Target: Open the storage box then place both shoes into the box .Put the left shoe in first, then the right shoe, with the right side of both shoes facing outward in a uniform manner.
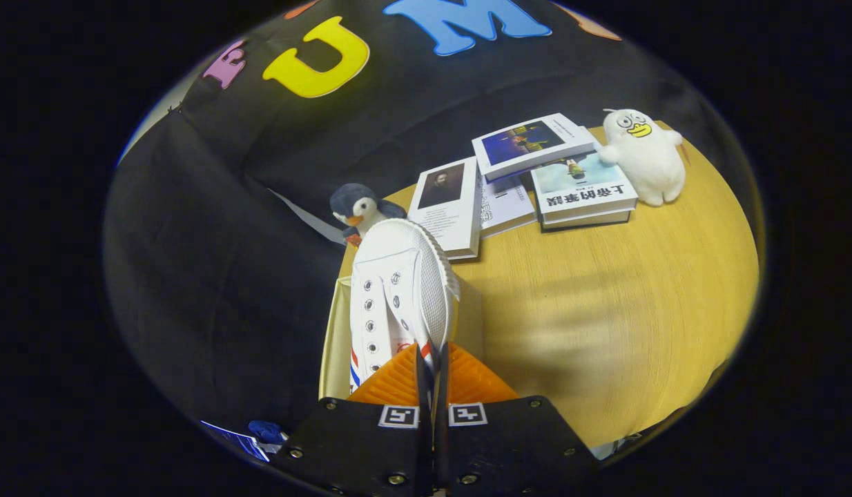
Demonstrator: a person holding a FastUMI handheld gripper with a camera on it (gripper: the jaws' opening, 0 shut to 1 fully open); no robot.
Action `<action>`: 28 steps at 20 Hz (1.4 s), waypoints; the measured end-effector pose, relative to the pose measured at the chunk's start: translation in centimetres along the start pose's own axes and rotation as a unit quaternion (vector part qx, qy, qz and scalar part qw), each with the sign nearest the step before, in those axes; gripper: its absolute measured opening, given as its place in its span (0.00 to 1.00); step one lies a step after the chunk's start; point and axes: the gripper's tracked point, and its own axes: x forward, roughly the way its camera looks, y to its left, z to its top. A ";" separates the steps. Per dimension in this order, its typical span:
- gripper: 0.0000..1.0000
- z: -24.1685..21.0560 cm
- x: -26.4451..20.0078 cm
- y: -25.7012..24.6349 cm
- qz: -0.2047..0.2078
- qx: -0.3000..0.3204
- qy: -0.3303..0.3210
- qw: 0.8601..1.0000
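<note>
White canvas shoe held over the open box

Gripper [431, 359] pinched nearly closed on the collar edge of a white canvas lace-up shoe [398, 290], toe pointing ahead, hanging over a cream open-topped storage box [335, 338] at the edge of the yellow wooden table [605, 310]. Best lowered straight and slow, kept level, toe clear of the far wall, right side outward; release only once seated. Beyond: stacked books [536, 172], plush penguin [360, 207].

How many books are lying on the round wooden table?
4, perhaps more hidden beneath: portrait-cover book beside the penguin plush, open white booklet, blue-cover book overlapping the teal-cover book beside the white duck plush. Gripper shut on white canvas shoe.
</note>
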 end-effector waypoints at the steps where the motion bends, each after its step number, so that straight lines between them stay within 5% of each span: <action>1: 0.01 -0.2 0.6 0.6 -0.003 -0.008 0.002 1.000; 12: 0.02 -4.1 5.6 1.3 -0.074 -0.083 0.041 0.993; 15: 0.51 -2.7 4.7 3.7 -0.040 -0.079 -0.003 0.996; 18: 0.99 -1.1 2.3 3.3 -0.052 -0.097 -0.043 0.993; 28: 0.98 3.3 -9.7 -2.0 -0.060 -0.103 -0.174 0.978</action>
